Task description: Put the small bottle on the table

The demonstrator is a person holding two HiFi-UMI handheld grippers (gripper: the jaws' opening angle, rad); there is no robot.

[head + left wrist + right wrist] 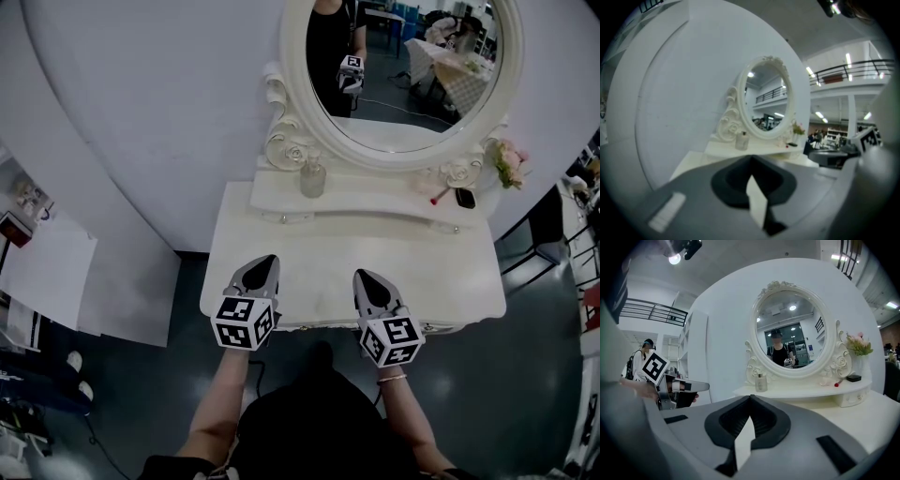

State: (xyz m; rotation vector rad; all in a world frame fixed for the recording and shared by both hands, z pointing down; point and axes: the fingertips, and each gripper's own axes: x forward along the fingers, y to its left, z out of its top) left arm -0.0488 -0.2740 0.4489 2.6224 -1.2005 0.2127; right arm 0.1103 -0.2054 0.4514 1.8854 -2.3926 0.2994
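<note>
Glass small bottle (312, 178) stands upright on the raised shelf (375, 202) by the mirror (412, 84), well apart from both tools. Left tool (266, 261) and right tool (365, 276): jaws together, empty, over the worktop (314, 272) front. Fits bottle awaiting pickup, or already set down.

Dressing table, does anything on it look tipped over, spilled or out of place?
Nothing stands out. The small bottle stands upright on the raised shelf; a red item and a dark item lie at its right end. No spill shows.
</note>
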